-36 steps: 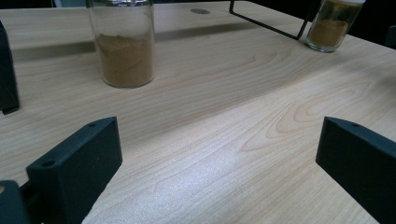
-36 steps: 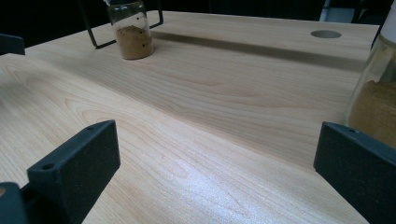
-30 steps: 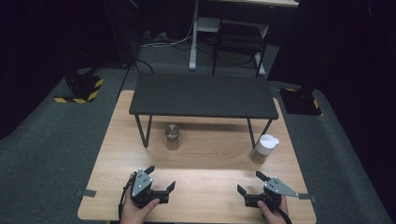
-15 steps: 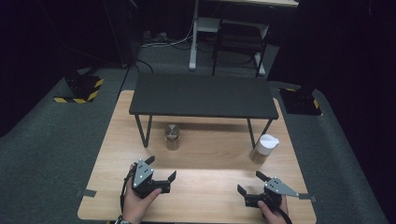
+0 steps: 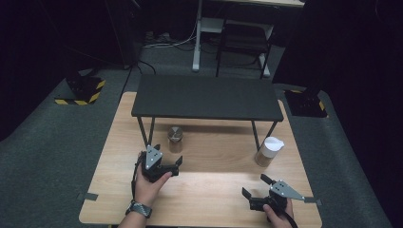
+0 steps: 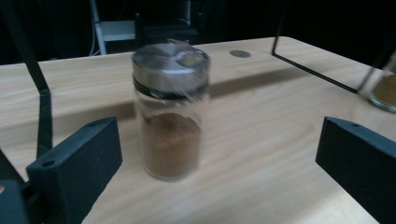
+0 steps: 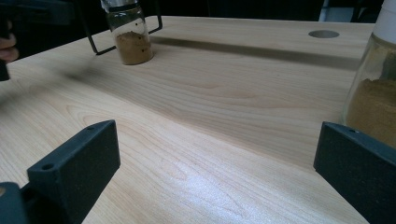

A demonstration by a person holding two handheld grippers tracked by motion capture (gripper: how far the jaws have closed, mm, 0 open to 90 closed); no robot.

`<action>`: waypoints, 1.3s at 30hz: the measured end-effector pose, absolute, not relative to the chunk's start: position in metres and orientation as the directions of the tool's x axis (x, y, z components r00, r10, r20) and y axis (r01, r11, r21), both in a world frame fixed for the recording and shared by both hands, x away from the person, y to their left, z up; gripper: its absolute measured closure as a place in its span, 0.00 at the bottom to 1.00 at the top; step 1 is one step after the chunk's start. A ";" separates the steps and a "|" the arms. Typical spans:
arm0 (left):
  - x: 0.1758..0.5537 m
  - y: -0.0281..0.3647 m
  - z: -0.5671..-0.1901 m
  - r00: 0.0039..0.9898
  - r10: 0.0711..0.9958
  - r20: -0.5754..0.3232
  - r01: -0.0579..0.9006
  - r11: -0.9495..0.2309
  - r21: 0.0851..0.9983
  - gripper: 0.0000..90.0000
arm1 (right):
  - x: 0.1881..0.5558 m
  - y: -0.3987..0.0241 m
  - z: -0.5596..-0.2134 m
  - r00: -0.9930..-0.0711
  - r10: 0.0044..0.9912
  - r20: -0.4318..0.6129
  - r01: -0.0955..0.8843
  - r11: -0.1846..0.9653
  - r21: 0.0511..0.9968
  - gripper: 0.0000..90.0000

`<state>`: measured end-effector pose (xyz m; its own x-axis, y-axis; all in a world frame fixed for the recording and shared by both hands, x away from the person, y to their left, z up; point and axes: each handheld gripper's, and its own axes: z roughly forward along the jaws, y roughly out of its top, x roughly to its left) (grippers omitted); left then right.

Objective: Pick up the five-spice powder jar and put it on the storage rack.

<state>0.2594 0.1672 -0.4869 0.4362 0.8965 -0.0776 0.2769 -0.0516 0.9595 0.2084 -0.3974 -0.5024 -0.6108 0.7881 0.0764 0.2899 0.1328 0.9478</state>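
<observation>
Two spice jars on a tabletop (image 5: 214,185)
Brown powder is held in the steel-capped jar (image 6: 170,112) and white-capped jar (image 5: 269,151), under a black shelf (image 5: 204,97); the left gripper (image 5: 166,164) and right gripper (image 5: 255,186) are held wide open, empty.

Two jars of brown powder stand on one wooden table (image 5: 209,190): one jar with a metal lid (image 5: 175,139) and one jar with a white lid (image 5: 269,151). One black shelf (image 5: 204,97) on thin legs stands over the table's far half. Two grippers are in view, one left gripper (image 5: 170,160) and one right gripper (image 5: 256,186), each with two black jaws. Two hands hold them, one each. One watch (image 5: 137,208) sits on the left wrist.
</observation>
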 end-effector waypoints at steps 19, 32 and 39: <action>0.305 0.147 -0.490 0.331 0.939 -0.095 0.327 -0.020 0.945 0.04 | 0.206 -0.399 -0.505 -0.602 0.794 0.090 0.288 0.110 0.951 0.00; 0.321 0.137 -0.492 0.325 0.939 -0.113 0.352 -0.009 0.936 0.30 | 0.205 -0.399 -0.505 -0.597 0.796 0.100 0.290 0.098 0.952 0.00; 0.320 0.133 -0.493 0.320 0.942 -0.100 0.342 -0.016 0.940 0.34 | 0.205 -0.400 -0.506 -0.597 0.796 0.103 0.291 0.096 0.952 0.00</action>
